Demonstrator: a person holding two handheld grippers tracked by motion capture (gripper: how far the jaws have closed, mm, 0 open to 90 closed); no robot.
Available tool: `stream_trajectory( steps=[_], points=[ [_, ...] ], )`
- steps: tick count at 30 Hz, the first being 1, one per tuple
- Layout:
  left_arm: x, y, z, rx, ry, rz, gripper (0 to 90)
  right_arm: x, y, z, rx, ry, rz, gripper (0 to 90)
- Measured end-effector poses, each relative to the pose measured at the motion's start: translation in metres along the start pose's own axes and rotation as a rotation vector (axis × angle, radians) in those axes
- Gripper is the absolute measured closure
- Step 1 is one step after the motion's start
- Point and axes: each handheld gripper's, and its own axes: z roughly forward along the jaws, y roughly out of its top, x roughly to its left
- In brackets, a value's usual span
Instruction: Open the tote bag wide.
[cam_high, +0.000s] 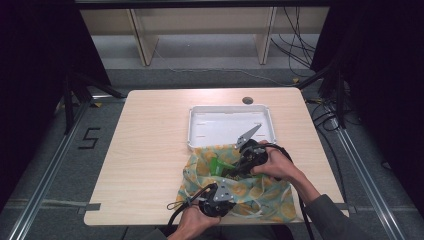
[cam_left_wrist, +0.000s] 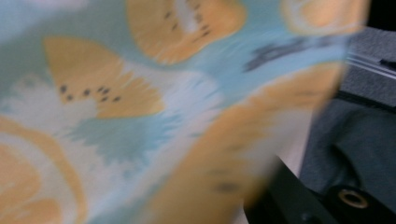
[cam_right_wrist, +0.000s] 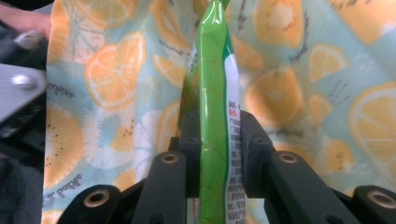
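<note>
A cloth bag (cam_high: 265, 200) printed with orange slices on pale blue lies at the table's near edge. My right gripper (cam_high: 231, 171) reaches into its mouth from the right, shut on a green snack packet (cam_high: 218, 166). In the right gripper view the packet (cam_right_wrist: 215, 93) stands on edge between the two black pads of that gripper (cam_right_wrist: 215, 121), with the bag's fabric (cam_right_wrist: 107, 70) behind it. My left gripper (cam_high: 225, 186) sits at the bag's near left edge. The bag's cloth (cam_left_wrist: 140, 116) hangs blurred right across the left gripper view, one black jaw showing at the lower right.
A white rectangular tray (cam_high: 230, 109) lies just beyond the bag, towards the table's far side. The light wooden table (cam_high: 150, 150) has a round cable hole (cam_high: 247, 100) near its far edge. Shelving and loose cables stand on the floor behind.
</note>
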Motion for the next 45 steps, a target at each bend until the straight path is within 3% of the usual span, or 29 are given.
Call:
stream_trajectory(
  steps=[4,9,10,11,13,14,15,21,22,26,29,31,36,39,41,42,45],
  points=[
    [-0.003,0.003,-0.010,-0.016,-0.025,-0.004,80.7,0.001,0.006,-0.009,-0.047,-0.039,-0.035,75.0],
    [-0.006,0.003,-0.022,-0.025,-0.048,-0.051,71.6,0.003,0.012,-0.018,-0.103,-0.063,-0.039,75.0],
    [-0.007,0.003,-0.024,-0.022,-0.053,-0.060,69.9,0.005,0.012,-0.019,-0.113,-0.068,-0.006,74.9],
    [-0.007,0.003,-0.024,-0.022,-0.053,-0.060,68.3,0.004,0.013,-0.020,-0.128,-0.078,-0.018,74.9],
    [-0.007,0.003,-0.028,-0.027,-0.046,-0.063,64.7,0.004,0.014,-0.022,-0.125,-0.085,-0.025,74.9],
    [-0.004,0.004,-0.035,-0.002,-0.040,-0.035,62.2,0.005,0.016,-0.023,-0.142,-0.091,-0.008,74.9],
    [-0.003,0.004,-0.038,-0.010,-0.032,-0.047,61.0,0.004,0.017,-0.023,-0.158,-0.090,-0.023,74.9],
    [-0.003,0.000,-0.055,-0.025,-0.029,-0.081,54.7,0.007,0.021,-0.029,-0.183,-0.109,-0.013,75.0],
    [-0.002,-0.002,-0.060,-0.017,-0.020,-0.060,53.7,0.006,0.021,-0.029,-0.200,-0.116,-0.014,74.9],
    [-0.003,-0.007,-0.068,-0.033,-0.002,-0.069,49.2,0.005,0.022,-0.035,-0.220,-0.117,-0.002,74.9],
    [0.000,-0.010,-0.074,-0.006,0.027,-0.059,45.8,0.005,0.022,-0.037,-0.233,-0.120,0.010,74.9],
    [0.003,-0.014,-0.078,-0.018,0.031,-0.085,45.3,0.004,0.022,-0.041,-0.240,-0.125,0.020,74.9],
    [0.005,-0.017,-0.086,-0.024,0.048,-0.089,43.9,0.003,0.021,-0.047,-0.268,-0.124,0.020,74.9],
    [0.006,-0.018,-0.090,-0.026,0.062,-0.104,43.3,0.003,0.020,-0.054,-0.269,-0.136,0.044,74.9],
    [0.008,-0.019,-0.093,-0.035,0.069,-0.093,42.8,0.002,0.019,-0.057,-0.280,-0.134,0.047,74.9],
    [0.009,-0.020,-0.095,-0.043,0.073,-0.118,42.7,0.000,0.017,-0.059,-0.295,-0.144,0.062,74.9],
    [0.010,-0.022,-0.097,-0.049,0.075,-0.133,41.2,-0.003,0.015,-0.063,-0.293,-0.145,0.066,74.9]
  ],
)
